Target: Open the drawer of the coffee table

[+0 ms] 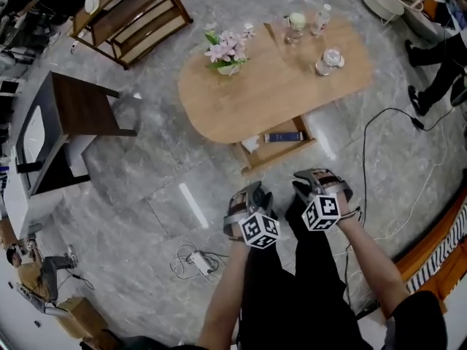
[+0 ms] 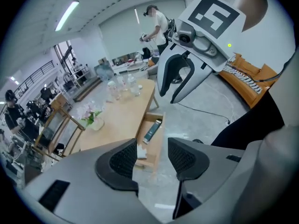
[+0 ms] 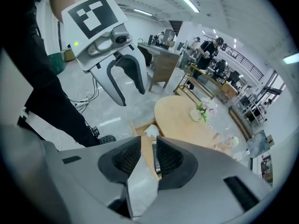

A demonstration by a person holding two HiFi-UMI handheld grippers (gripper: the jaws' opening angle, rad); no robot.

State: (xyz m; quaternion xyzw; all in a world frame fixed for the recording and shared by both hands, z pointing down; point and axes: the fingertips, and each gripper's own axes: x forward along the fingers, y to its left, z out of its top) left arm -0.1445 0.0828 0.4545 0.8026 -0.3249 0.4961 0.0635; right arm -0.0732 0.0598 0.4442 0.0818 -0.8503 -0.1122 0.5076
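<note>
The drawer (image 1: 281, 149) stands pulled out from under the oval wooden table (image 1: 270, 97), with a dark flat thing (image 1: 283, 136) and white paper (image 1: 250, 143) inside. Both tools hang clear of it, nearer the person. The left gripper (image 1: 252, 193) has its jaws apart, the right gripper (image 1: 319, 181) narrower (a slim gap), and each is empty. Flowers (image 1: 228, 49) sit on the table. The floor (image 1: 146, 188) is grey marble, strewn with cables (image 1: 186, 261).

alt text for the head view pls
A wooden coffee table, seen from above, with its drawer pulled open. The left claw and right claw are held short of the drawer, both open and empty. Flowers and bottles stand on top.
</note>
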